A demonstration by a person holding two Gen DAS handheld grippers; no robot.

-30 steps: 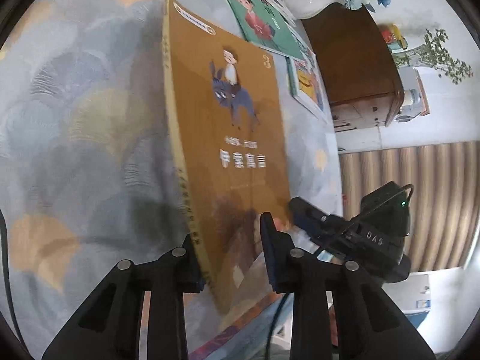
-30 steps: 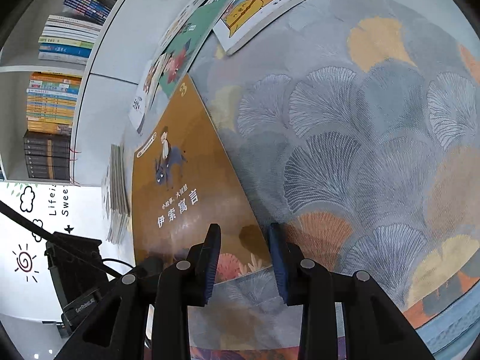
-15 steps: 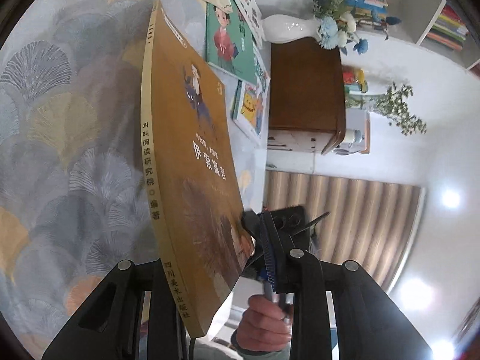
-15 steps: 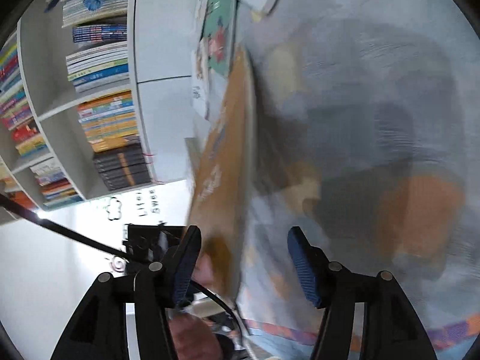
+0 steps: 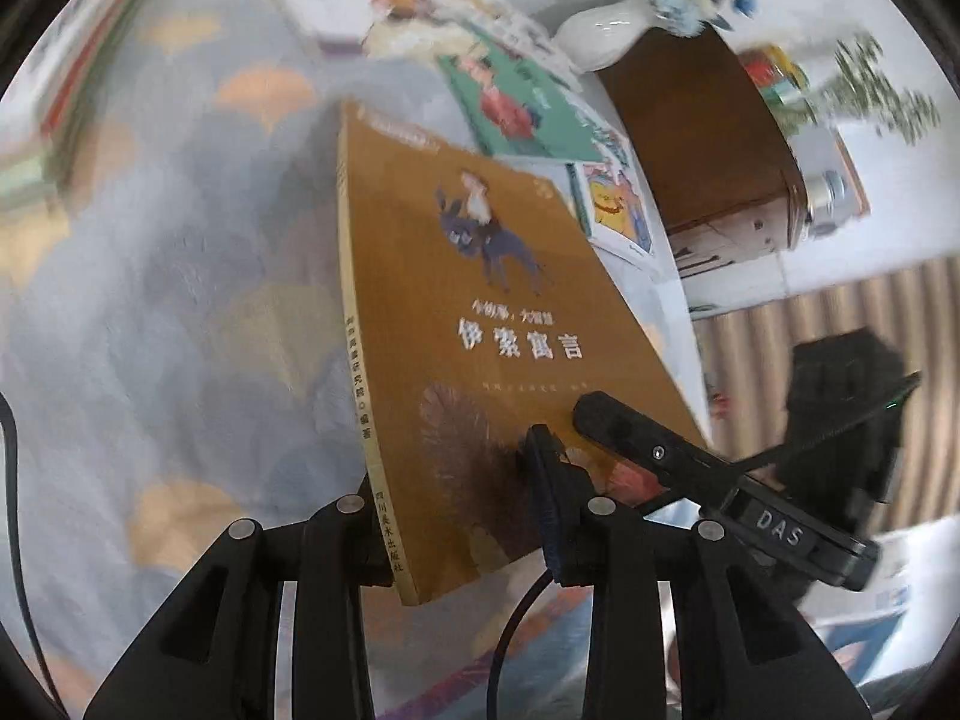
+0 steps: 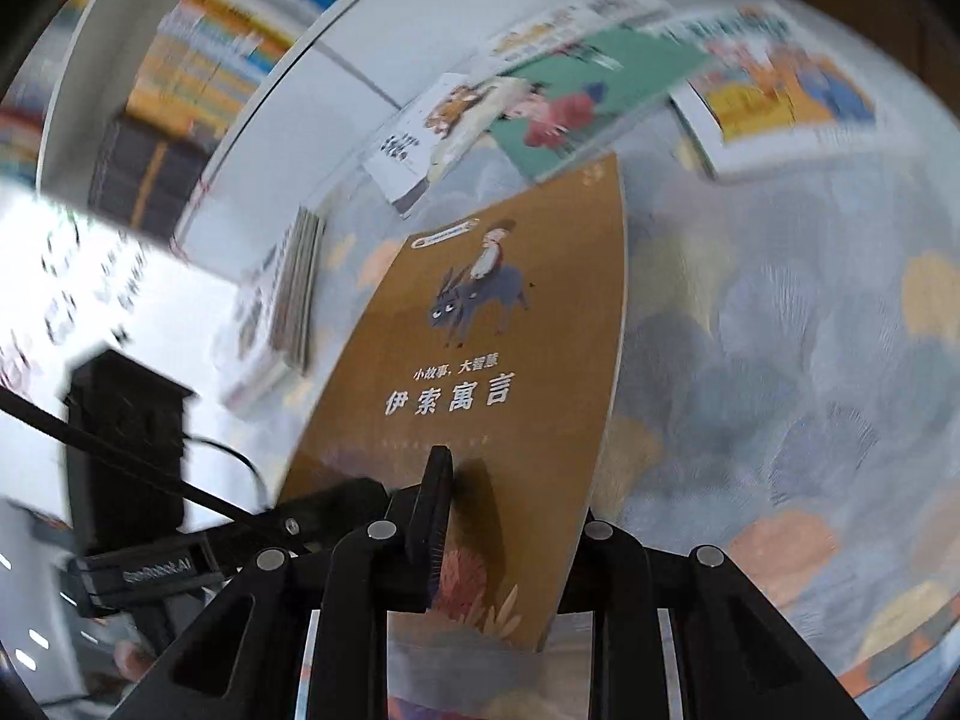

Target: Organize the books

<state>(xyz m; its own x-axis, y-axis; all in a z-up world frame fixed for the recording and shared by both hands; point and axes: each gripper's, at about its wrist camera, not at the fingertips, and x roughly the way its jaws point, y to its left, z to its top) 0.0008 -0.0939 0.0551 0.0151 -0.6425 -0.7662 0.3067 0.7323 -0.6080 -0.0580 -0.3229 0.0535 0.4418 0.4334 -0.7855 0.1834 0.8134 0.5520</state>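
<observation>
Left gripper point(image 5: 462, 516): fingers opening, ochre paperback book with donkey-rider cover point(image 5: 480, 324) still pinched at spine corner. Right gripper point(image 6: 510, 534): fingers clamped on same book's lower edge point(image 6: 498, 360), raised tilted above fan-patterned grey carpet point(image 6: 780, 360).

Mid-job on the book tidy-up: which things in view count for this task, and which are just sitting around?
Part of the job:
brown book, held in both grippers
left gripper
right gripper
green book on the rug
yellow picture book
stacked books

Just lying about:
white vase
brown cabinet
</observation>
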